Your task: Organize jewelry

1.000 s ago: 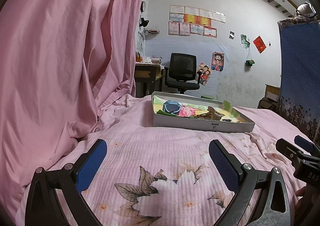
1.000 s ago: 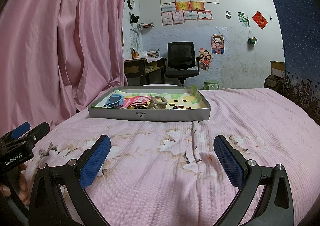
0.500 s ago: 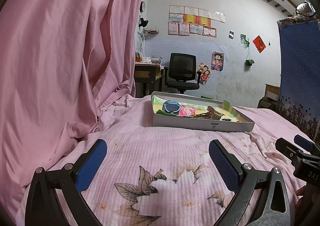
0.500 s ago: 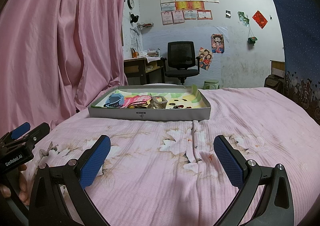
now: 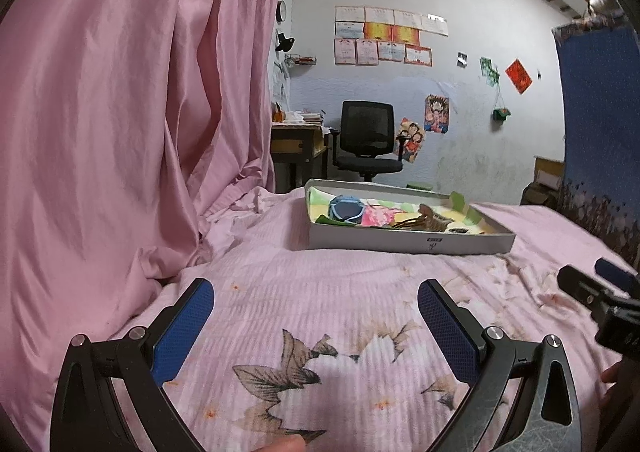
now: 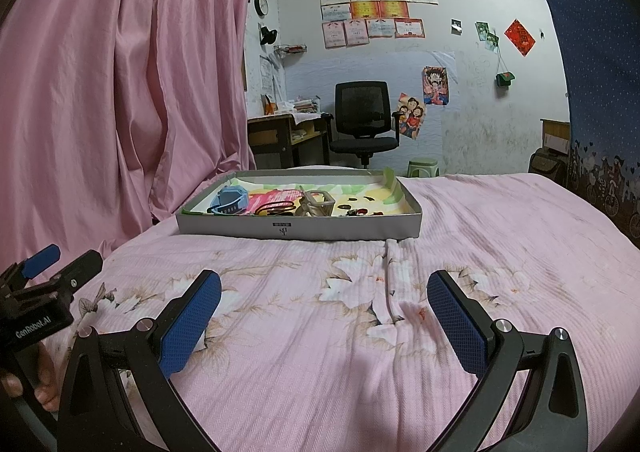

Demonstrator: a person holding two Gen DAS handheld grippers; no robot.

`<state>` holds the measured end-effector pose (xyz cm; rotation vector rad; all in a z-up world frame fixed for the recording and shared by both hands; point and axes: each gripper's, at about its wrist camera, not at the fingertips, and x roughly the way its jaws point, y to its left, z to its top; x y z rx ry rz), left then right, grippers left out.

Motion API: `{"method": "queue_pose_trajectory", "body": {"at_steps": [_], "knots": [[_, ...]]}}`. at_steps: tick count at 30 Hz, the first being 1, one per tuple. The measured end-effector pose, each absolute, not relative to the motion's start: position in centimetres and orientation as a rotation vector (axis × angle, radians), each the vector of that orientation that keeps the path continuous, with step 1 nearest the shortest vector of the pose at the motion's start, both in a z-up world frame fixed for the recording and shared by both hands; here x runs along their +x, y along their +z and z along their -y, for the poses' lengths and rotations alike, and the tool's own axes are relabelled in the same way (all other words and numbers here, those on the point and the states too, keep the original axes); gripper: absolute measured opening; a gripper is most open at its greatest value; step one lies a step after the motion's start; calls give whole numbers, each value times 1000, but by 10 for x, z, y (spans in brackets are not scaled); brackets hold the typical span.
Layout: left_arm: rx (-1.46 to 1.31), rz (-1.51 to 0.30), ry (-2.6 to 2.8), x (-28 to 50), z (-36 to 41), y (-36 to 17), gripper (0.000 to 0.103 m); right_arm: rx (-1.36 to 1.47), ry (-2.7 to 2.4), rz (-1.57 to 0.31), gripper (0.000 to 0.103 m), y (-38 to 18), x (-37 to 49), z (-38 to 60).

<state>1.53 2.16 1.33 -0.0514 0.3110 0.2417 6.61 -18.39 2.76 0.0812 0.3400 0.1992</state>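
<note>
A shallow grey tray (image 5: 408,243) (image 6: 298,228) lies on the pink bed ahead of both grippers. Inside it are a blue watch (image 5: 346,209) (image 6: 232,201), a dark hair tie (image 6: 276,208), a small clear box (image 6: 320,201) and small dark jewelry pieces (image 6: 358,211) on a colourful lining. My left gripper (image 5: 316,294) hovers open over the bedspread, well short of the tray, with nothing between its fingers. My right gripper (image 6: 324,288) is likewise open and empty, facing the tray's front wall.
A pink curtain (image 5: 120,112) hangs along the left of the bed. A black office chair (image 6: 364,124) and a desk (image 6: 280,132) stand by the far wall. A blue patterned cloth (image 6: 592,92) hangs at the right. The flowered bedspread (image 6: 360,312) has a crease running toward the tray.
</note>
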Motion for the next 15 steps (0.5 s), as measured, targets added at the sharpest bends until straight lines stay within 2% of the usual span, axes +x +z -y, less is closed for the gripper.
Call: {"method": "queue_pose_trajectory", "body": {"at_steps": [15], "knots": [[-25, -318, 246, 19, -27, 12, 103, 81, 200, -341, 102, 28, 66, 184]]}}
